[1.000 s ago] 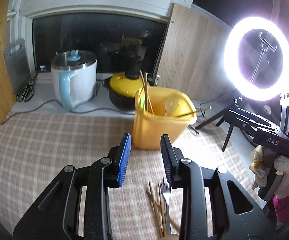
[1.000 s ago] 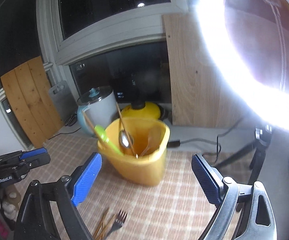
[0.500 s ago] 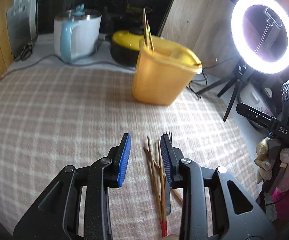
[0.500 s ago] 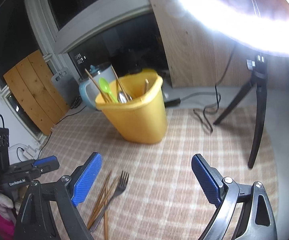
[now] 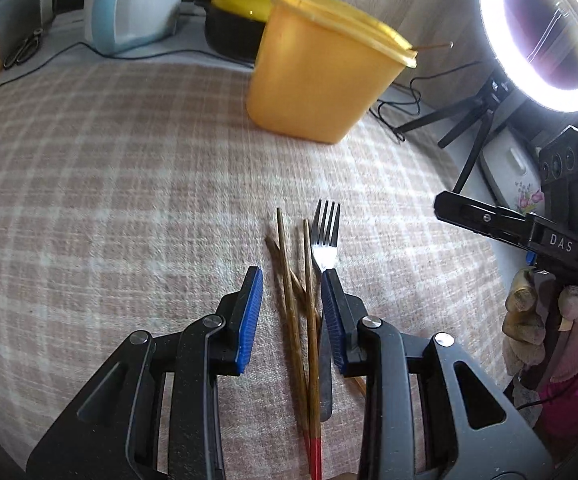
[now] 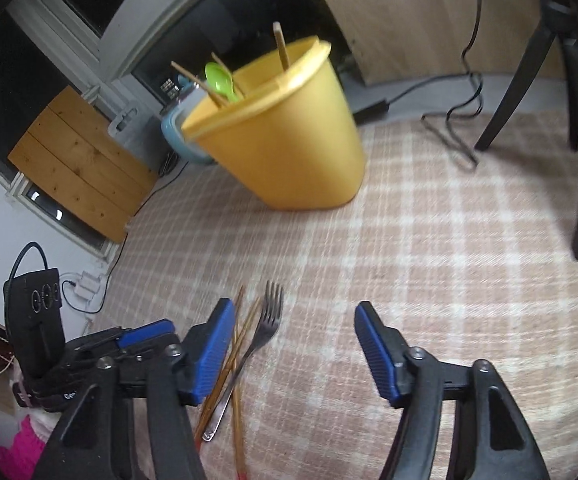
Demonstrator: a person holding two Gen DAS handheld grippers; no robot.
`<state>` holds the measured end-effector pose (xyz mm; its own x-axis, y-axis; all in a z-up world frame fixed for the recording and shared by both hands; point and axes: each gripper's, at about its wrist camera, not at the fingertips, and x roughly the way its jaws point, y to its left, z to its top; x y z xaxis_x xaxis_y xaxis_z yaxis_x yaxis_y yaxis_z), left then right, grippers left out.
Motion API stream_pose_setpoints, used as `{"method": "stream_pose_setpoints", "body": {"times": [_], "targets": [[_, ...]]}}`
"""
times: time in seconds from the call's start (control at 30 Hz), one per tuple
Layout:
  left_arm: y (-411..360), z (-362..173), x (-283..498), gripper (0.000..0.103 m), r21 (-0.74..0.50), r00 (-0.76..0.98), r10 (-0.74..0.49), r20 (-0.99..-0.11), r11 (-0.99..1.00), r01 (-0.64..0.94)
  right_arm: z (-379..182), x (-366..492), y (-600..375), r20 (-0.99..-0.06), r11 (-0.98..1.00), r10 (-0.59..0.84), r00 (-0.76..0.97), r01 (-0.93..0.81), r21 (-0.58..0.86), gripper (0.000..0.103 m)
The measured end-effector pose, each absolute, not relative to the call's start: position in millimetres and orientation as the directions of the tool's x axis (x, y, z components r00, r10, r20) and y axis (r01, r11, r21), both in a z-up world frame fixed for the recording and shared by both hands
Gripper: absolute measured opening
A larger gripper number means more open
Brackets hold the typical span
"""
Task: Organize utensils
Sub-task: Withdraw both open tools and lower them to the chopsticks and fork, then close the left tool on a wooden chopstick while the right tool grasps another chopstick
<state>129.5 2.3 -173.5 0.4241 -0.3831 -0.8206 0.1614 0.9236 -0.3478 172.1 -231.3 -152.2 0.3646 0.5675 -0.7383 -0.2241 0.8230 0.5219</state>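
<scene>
A: In front of the yellow bucket (image 5: 321, 80), the chopsticks (image 5: 289, 280) and fork (image 5: 326, 236) are being straddled on the checked bench (image 5: 109, 200) by the left hand-held gripper (image 5: 291, 286), its jaws spread and nothing being pinched.

B: And the right hand-held gripper (image 6: 293, 322)?

A: Its jaws are being narrowed with nothing between them; the fork is lying just left. One utensil is probably best singled out and pinched mid-handle.
</scene>
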Motion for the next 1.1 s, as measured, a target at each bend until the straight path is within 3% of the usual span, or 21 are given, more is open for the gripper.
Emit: {"method": "stream_pose_setpoints", "body": {"times": [0.13, 0.23, 0.33, 0.43, 1.1], "targets": [[-3, -184, 135, 0.030, -0.353, 0.402, -0.386, -0.830, 0.922, 0.158, -166, 177, -225, -0.739, 0.805, 0.593, 0.320, -0.215, 0.553, 0.051], [-10, -190, 138, 0.023, -0.331, 0.392, -0.368, -0.843, 0.930, 0.161, -176, 183, -221, -0.747, 0.801, 0.598, 0.291, -0.205, 0.562, 0.044], [-14, -196, 141, 0.023, -0.314, 0.385, -0.352, -0.853, 0.936, 0.161, -183, 188, -216, -0.744, 0.792, 0.611, 0.270, -0.197, 0.578, 0.041], [-16, -202, 144, 0.016, -0.292, 0.383, -0.330, -0.863, 0.944, 0.154, -186, 191, -212, -0.746, 0.789, 0.614, 0.259, -0.199, 0.581, 0.037], [-23, -218, 162, 0.015, -0.238, 0.365, -0.278, -0.889, 0.960, 0.151, -202, 212, -184, -0.748, 0.774, 0.631, 0.208, -0.237, 0.587, 0.033]]}}
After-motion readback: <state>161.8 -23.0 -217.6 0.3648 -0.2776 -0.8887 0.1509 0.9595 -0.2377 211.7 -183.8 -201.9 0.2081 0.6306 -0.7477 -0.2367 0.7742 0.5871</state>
